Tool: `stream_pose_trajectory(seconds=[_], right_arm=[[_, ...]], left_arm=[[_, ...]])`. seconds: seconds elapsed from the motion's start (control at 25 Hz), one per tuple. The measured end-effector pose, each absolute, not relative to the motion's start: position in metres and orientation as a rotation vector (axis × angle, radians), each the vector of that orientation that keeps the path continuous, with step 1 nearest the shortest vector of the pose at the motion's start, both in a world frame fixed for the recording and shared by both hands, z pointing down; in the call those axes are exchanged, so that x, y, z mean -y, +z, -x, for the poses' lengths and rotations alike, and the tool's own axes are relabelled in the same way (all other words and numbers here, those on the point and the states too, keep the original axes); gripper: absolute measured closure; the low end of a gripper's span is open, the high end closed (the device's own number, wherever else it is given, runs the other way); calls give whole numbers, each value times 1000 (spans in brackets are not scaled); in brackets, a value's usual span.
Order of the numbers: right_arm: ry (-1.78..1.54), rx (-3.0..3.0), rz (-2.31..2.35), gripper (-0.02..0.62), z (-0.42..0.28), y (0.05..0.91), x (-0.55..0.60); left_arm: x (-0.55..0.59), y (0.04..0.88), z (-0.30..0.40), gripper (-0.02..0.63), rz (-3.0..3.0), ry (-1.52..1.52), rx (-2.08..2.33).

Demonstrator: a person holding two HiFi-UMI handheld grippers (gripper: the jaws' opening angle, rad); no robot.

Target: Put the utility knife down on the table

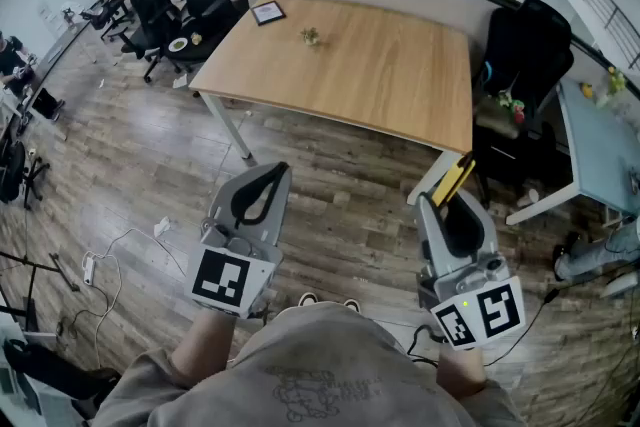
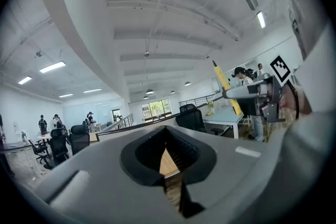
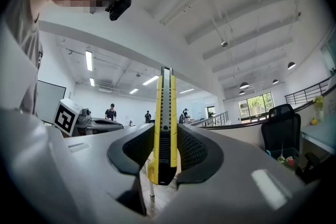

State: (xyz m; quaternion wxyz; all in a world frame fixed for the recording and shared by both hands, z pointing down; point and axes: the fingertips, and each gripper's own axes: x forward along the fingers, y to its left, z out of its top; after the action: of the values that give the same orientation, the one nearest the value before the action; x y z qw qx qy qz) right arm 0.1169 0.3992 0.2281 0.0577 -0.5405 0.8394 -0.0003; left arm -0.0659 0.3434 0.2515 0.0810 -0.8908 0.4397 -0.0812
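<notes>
Knife detail comes only from the right gripper view: the yellow utility knife [image 3: 163, 128] sits edge-on between the ribbed pads, both pressing its sides, its black back facing the camera. The head view shows just a yellow end poking past the right gripper [image 1: 452, 200], held in the air over the plank floor [image 1: 330, 195], not over the wooden tabletop [image 1: 380, 75]. The left gripper [image 1: 262, 177] is closed on nothing, tips together. A small plant [image 1: 311, 36] and a dark frame [image 1: 268, 12] sit on the tabletop, and a black chair [image 1: 525, 55] stands at its right end.
</notes>
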Motion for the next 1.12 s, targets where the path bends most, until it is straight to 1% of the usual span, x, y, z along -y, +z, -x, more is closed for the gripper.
stream_pose_trajectory(seconds=[0.32, 1.12], right_arm=[[-9, -2564, 1643, 456, -118, 234, -398], [-79, -2615, 1587, 456, -164, 262, -408]], left_arm=[[-342, 255, 61, 604, 2661, -259, -1317], [-362, 275, 30, 604, 2623, -288, -1447]])
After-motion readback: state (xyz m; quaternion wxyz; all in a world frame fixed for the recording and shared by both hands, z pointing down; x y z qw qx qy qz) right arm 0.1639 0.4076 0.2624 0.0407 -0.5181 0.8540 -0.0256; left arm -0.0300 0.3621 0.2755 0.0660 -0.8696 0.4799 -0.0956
